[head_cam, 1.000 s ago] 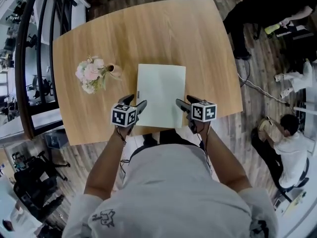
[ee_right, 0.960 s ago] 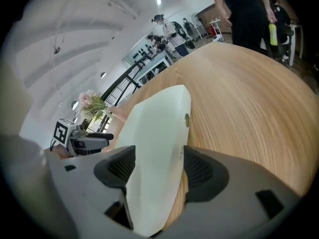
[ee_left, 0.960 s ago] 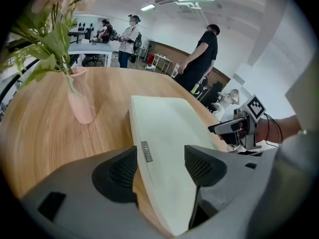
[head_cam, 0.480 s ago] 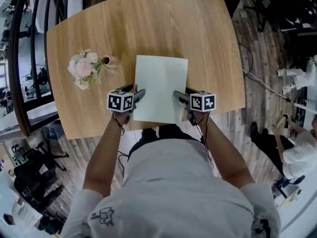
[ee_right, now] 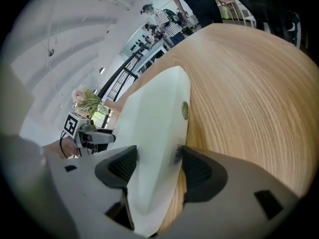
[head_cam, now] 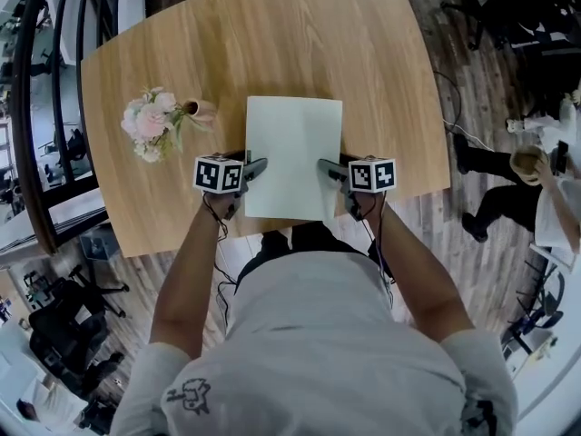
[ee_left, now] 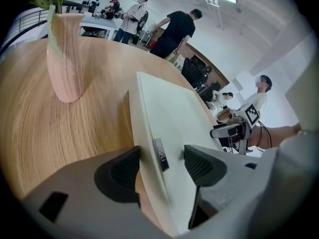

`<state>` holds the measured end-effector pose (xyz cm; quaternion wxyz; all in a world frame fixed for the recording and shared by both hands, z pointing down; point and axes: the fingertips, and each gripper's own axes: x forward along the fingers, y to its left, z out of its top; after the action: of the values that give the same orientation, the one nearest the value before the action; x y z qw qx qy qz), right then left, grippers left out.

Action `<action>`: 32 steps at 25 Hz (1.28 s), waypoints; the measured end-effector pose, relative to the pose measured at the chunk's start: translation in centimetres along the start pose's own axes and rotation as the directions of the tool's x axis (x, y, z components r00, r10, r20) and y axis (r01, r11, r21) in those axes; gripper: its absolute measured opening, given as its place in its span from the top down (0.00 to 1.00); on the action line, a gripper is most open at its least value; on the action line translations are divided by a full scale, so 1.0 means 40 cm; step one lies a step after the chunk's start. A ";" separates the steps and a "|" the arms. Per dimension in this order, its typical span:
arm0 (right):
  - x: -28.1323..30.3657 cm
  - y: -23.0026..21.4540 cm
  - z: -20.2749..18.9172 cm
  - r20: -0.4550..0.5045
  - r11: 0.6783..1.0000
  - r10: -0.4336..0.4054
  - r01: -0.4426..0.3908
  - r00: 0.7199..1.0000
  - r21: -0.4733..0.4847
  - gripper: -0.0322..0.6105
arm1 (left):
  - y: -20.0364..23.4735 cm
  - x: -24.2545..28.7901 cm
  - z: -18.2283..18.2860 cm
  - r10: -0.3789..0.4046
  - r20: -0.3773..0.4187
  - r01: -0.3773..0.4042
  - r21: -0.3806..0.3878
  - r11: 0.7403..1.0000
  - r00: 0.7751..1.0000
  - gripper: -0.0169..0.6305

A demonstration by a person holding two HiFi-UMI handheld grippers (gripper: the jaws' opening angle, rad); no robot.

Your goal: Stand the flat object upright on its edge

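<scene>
Both shifted up onto flat object [head_cam: 292, 153] side edges. Left gripper [head_cam: 251, 171] jaws wide, straddling edge; right gripper [head_cam: 329, 171] jaws closing round edge, seemingly not yet pinching. Tilt-up near.

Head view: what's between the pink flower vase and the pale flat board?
Only bare wooden tabletop separates pink flower vase and pale flat board, in head view.

The pale green flat rectangular board [head_cam: 292, 143] fills the near middle of the light wooden table [head_cam: 381, 53]. On the person's left, a pink vase [head_cam: 201, 110] of pink-and-white flowers [head_cam: 150, 125] stands near the board's far-left corner, narrowing that side. The table's right side and far half are open wood.
</scene>
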<state>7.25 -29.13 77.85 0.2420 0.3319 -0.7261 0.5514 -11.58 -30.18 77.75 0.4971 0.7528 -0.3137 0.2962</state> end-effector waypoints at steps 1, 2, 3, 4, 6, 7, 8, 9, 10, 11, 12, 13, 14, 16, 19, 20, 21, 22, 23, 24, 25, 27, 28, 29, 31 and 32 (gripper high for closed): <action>-0.001 0.002 0.000 0.003 1.000 -0.003 0.003 1.000 -0.003 0.49 | -0.001 0.000 0.000 -0.001 0.002 0.001 0.001 1.000 1.000 0.53; -0.002 0.003 0.000 0.009 1.000 -0.005 0.005 1.000 -0.003 0.50 | -0.002 0.000 0.000 -0.004 0.005 0.004 0.002 1.000 1.000 0.54; -0.005 0.004 0.000 0.017 1.000 -0.006 0.006 1.000 -0.003 0.50 | -0.006 0.000 0.002 -0.007 0.009 0.006 0.004 1.000 1.000 0.54; -0.007 0.006 0.002 0.027 1.000 -0.008 0.008 1.000 -0.004 0.50 | -0.010 -0.001 0.004 -0.010 0.014 0.009 0.007 1.000 1.000 0.54; -0.013 0.015 0.004 0.045 1.000 -0.016 0.016 0.999 -0.014 0.50 | -0.020 -0.005 0.004 -0.017 0.024 0.016 0.015 1.000 1.000 0.55; -0.017 0.020 0.002 0.052 1.000 -0.020 0.021 0.998 -0.021 0.50 | -0.021 -0.011 0.003 -0.013 0.027 0.012 0.023 1.000 1.000 0.55; -0.023 0.027 0.000 0.059 0.999 -0.023 0.025 0.998 -0.029 0.50 | -0.022 -0.019 0.002 -0.006 0.029 0.005 0.033 0.999 1.000 0.55; -0.030 0.033 -0.002 0.067 0.999 -0.027 0.029 0.997 -0.036 0.50 | -0.025 -0.027 0.000 -0.002 0.033 0.000 0.044 0.999 0.999 0.55; -0.039 0.041 -0.003 0.077 0.998 -0.029 0.033 0.997 -0.046 0.50 | -0.031 -0.034 0.000 0.000 0.039 -0.002 0.056 0.998 0.999 0.55; -0.049 0.049 -0.004 0.089 0.998 -0.032 0.037 0.996 -0.056 0.50 | -0.041 -0.043 0.001 0.000 0.044 -0.004 0.070 0.998 0.999 0.55; -0.060 0.057 -0.005 0.102 0.997 -0.033 0.040 0.994 -0.068 0.50 | -0.052 -0.052 0.002 0.001 0.048 -0.005 0.086 0.996 0.999 0.55; -0.071 0.067 -0.007 0.115 0.996 -0.035 0.044 0.993 -0.080 0.51 | -0.063 -0.061 0.003 0.004 0.053 -0.009 0.101 0.995 0.999 0.55; -0.081 0.078 -0.009 0.126 0.995 -0.036 0.047 0.991 -0.091 0.51 | -0.073 -0.072 0.003 0.007 0.059 -0.014 0.116 0.993 0.998 0.55; -0.106 0.100 -0.012 0.148 0.990 -0.048 0.066 0.988 -0.121 0.51 | -0.091 -0.094 0.004 0.013 0.077 -0.024 0.144 0.989 0.997 0.55; -0.151 0.133 -0.003 0.192 0.975 -0.074 0.112 0.979 -0.192 0.51 | -0.123 -0.129 0.014 0.015 0.114 -0.036 0.186 0.982 0.993 0.55; -0.166 0.147 0.004 0.210 0.968 -0.078 0.125 0.975 -0.217 0.51 | -0.133 -0.142 0.019 0.015 0.129 -0.041 0.201 0.979 0.992 0.55; -0.179 0.160 0.012 0.228 0.961 -0.081 0.137 0.970 -0.241 0.51 | -0.141 -0.155 0.026 0.015 0.146 -0.047 0.215 0.975 0.989 0.55; -0.191 0.173 0.022 0.247 0.953 -0.083 0.149 0.965 -0.263 0.51 | -0.149 -0.168 0.035 0.017 0.164 -0.055 0.229 0.972 0.986 0.55; -0.203 0.186 0.032 0.266 0.945 -0.084 0.161 0.960 -0.285 0.51 | -0.156 -0.183 0.045 0.019 0.182 -0.064 0.244 0.968 0.983 0.55; -0.215 0.199 0.043 0.287 0.937 -0.083 0.173 0.954 -0.305 0.51 | -0.164 -0.197 0.056 0.020 0.202 -0.073 0.259 0.963 0.979 0.55; -0.226 0.211 0.054 0.307 0.928 -0.081 0.184 0.948 -0.325 0.51 | -0.172 -0.210 0.068 0.022 0.222 -0.085 0.277 0.957 0.975 0.55; -0.247 0.230 0.076 0.345 0.909 -0.078 0.209 0.935 -0.361 0.51 | -0.189 -0.235 0.096 0.029 0.268 -0.117 0.317 0.941 0.963 0.55; -0.256 0.236 0.086 0.362 0.900 -0.077 0.221 0.929 -0.376 0.51 | -0.197 -0.245 0.110 0.034 0.292 -0.135 0.336 0.932 0.956 0.55; -0.263 0.239 0.094 0.378 0.891 -0.077 0.234 0.923 -0.390 0.51 | -0.205 -0.254 0.123 0.037 0.315 -0.154 0.354 0.923 0.948 0.55; -0.275 0.243 0.107 0.411 0.872 -0.075 0.260 0.909 -0.415 0.51 | -0.220 -0.268 0.145 0.042 0.358 -0.189 0.388 0.902 0.933 0.55; -0.282 0.244 0.113 0.428 0.861 -0.077 0.277 0.900 -0.427 0.51 | -0.228 -0.272 0.153 0.044 0.375 -0.207 0.406 0.890 0.926 0.55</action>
<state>7.47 -29.37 62.25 0.2147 0.4331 -0.8386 0.2513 -10.58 -31.16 62.36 0.2292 0.8640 -0.3721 0.2501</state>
